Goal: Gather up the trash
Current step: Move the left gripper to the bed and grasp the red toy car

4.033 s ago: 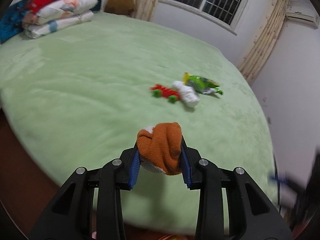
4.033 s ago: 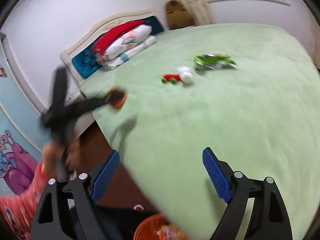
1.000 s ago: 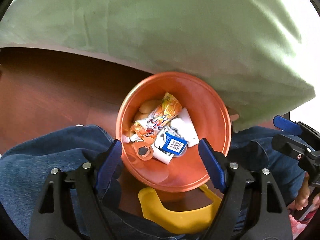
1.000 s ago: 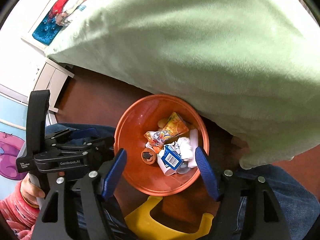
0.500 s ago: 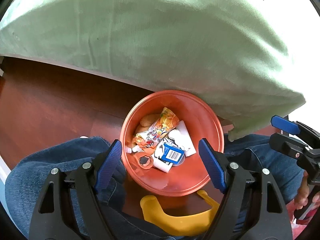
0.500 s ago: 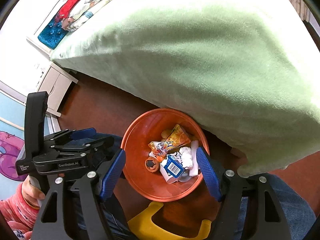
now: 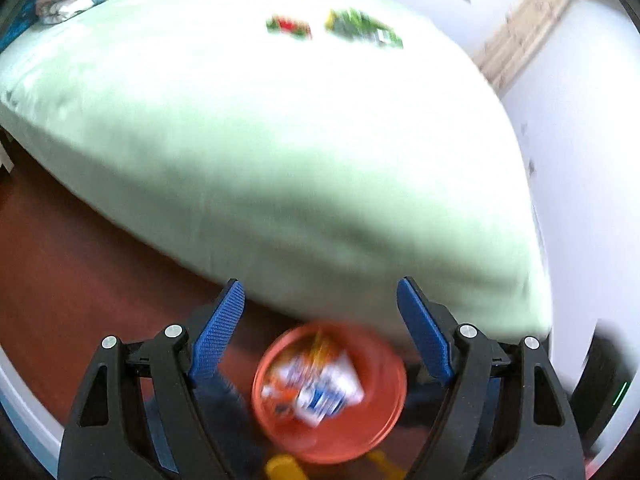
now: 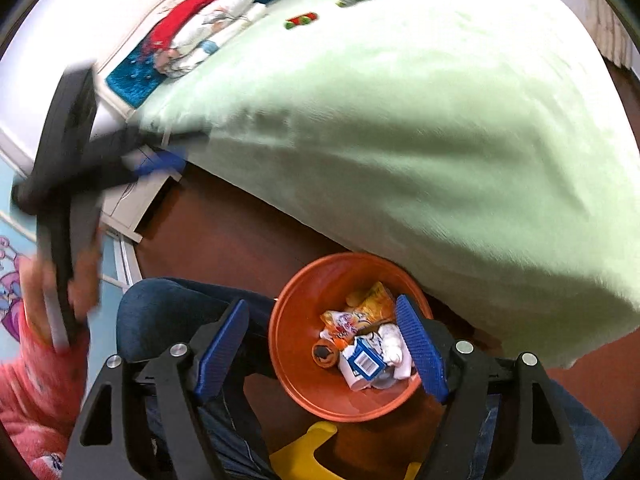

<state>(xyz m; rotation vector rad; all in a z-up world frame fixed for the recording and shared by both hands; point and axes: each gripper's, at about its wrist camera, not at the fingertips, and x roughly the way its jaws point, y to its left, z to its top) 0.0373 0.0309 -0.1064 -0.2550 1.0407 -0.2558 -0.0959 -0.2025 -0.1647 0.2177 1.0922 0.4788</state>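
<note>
Wide bed under pale green plush blanket (image 8: 420, 128); stacked folded bedding with red top layer (image 8: 196, 28) at white headboard (image 8: 132, 46); white bedside cabinet (image 8: 136, 200); reddish-brown wooden floor (image 8: 224, 236); yellow plastic stool (image 8: 316, 452).

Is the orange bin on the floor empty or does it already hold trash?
It holds trash. The orange bin stands upright with a snack wrapper, a blue-and-white carton and white crumpled pieces inside, well below the rim.
</note>
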